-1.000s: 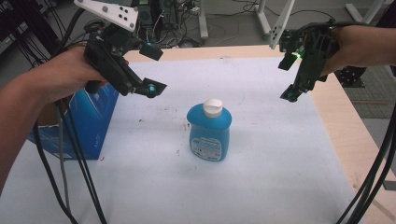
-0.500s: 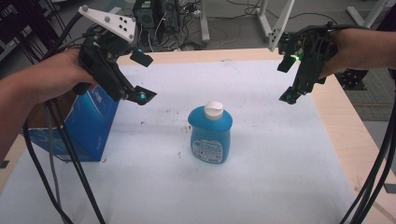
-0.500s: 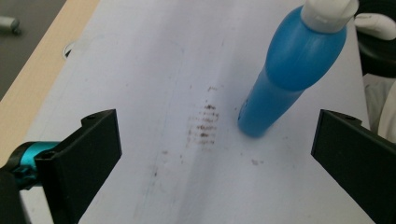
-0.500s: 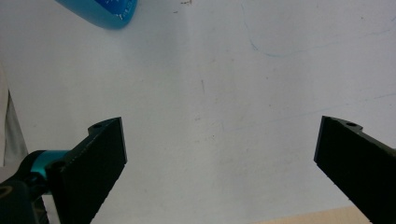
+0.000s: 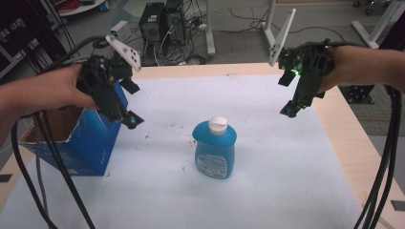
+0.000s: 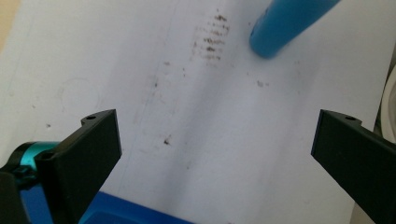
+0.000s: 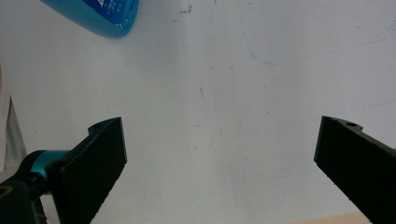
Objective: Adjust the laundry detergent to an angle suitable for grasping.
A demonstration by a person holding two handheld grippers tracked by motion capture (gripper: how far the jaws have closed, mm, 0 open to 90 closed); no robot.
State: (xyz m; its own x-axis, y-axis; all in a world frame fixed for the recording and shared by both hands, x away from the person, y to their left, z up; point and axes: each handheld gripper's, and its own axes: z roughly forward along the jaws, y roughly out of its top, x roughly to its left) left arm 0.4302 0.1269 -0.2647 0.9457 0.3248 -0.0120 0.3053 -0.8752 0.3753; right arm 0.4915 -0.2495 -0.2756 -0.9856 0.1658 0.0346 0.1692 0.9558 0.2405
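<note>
- Standing upright near the middle of the white paper-covered table [image 5: 286, 181], the squat blue plastic bottle with a white flip cap [image 5: 215, 151] rests apart from both tools; its base also shows at the top edge of the right gripper view [image 7: 100, 16] and of the left gripper view [image 6: 285, 23]
- Hovering above the table at the person's left, the left gripper [image 5: 125, 114] sits just over the open blue cardboard box [image 5: 88, 143]; its two black jaws stand wide apart in the left gripper view, nothing between them but stained paper
- Held high at the far right side, the right gripper [image 5: 293, 106] points down toward the table; its jaws are likewise spread wide and empty, well away from the bottle
- Judging by its look, the bottle is smooth, fairly stiff plastic, probably holding liquid and so moderately heavy for its size; the glossy label and rounded shoulders look slippery
- The flat front and back faces at mid-body, below the shoulders, seem the best place to take hold; the cap is narrow and might pop or twist; a squeeze too high could slide off the taper
- A firm but not crushing grip seems wise; the walls may flex inward; tipping is a risk if it is nudged off-centre
</note>
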